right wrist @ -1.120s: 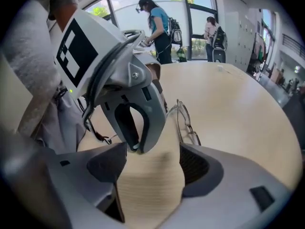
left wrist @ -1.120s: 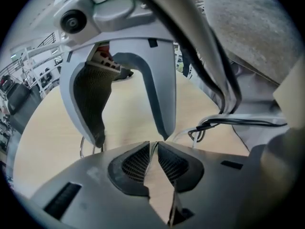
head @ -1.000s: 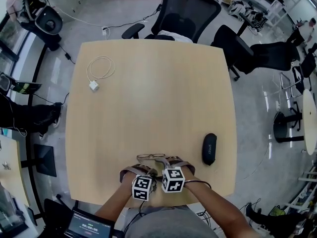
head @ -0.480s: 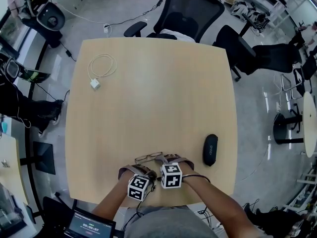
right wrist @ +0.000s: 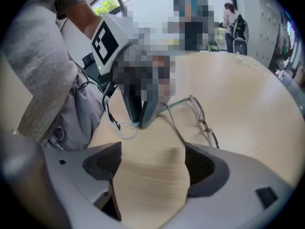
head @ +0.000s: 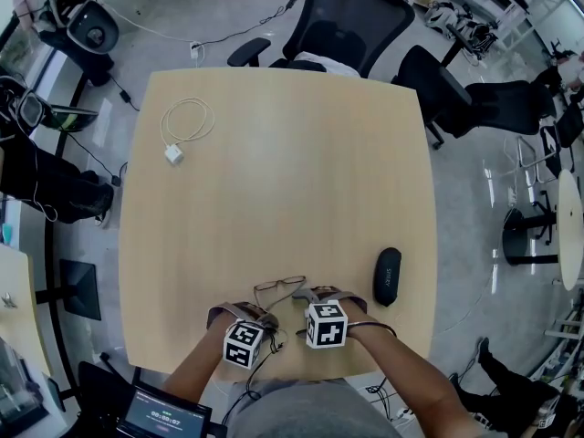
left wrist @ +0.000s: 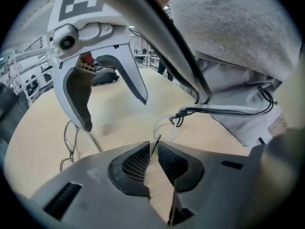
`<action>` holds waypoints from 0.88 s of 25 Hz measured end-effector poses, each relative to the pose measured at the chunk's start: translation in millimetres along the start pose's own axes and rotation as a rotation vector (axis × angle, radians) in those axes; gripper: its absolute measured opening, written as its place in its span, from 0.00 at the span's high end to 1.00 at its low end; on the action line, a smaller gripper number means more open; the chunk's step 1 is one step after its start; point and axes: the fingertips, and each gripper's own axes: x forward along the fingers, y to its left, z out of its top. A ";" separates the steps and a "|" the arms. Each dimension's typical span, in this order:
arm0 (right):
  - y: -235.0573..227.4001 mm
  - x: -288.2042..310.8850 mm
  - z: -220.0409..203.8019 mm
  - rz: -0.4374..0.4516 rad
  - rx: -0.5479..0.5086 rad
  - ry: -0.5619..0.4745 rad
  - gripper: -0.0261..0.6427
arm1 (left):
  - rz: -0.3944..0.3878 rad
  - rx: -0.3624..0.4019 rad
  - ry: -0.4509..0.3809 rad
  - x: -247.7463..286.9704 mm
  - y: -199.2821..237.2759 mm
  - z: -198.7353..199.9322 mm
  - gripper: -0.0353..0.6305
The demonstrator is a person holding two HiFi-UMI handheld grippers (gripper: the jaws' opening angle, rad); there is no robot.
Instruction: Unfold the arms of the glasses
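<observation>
Thin metal-framed glasses (head: 278,287) lie on the wooden table (head: 274,172) near its front edge, just ahead of both grippers. My left gripper (head: 270,316) is shut on the tip of one arm of the glasses; the thin wire shows between its pads (left wrist: 138,161). In the right gripper view that arm (right wrist: 177,101) runs from the lenses (right wrist: 199,116) to the left gripper (right wrist: 140,120). My right gripper (right wrist: 151,159) stands wide open over bare table, with the other arm (right wrist: 174,128) running just past its right pad. In the left gripper view the right gripper (left wrist: 114,112) hangs over that arm, not touching it.
A black glasses case (head: 387,275) lies to the right of the right gripper. A coiled white cable with a plug (head: 182,126) sits at the far left of the table. A black office chair (head: 342,26) stands beyond the far edge.
The two grippers have drawn apart, the left toward the left and nearer me, the right slightly rightward. The glasses have turned a little and sit slightly farther right.
</observation>
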 end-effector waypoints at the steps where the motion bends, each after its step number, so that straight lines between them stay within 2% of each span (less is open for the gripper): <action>1: -0.5 -1.4 9.8 -0.003 0.003 -0.028 0.36 | -0.001 0.004 -0.002 -0.6 -0.2 -0.2 0.90; 3: -3.1 1.3 25.2 -0.006 -0.006 -0.058 0.36 | -0.003 0.012 -0.006 -1.1 -0.9 -1.2 0.90; 6: -4.7 13.3 32.9 0.015 -0.020 -0.047 0.36 | -0.011 0.030 0.000 -2.2 -1.7 0.3 0.90; 12: 0.9 19.2 12.1 0.061 -0.010 0.017 0.36 | -0.023 0.068 0.010 -2.7 5.1 3.6 0.90; 18: 11.5 22.2 1.4 0.083 -0.023 0.044 0.36 | -0.051 0.035 0.000 -0.4 -2.2 -3.0 0.90; 22: 20.3 20.2 -9.8 0.103 -0.071 0.087 0.36 | -0.067 0.001 -0.016 -0.9 -2.7 -2.6 0.90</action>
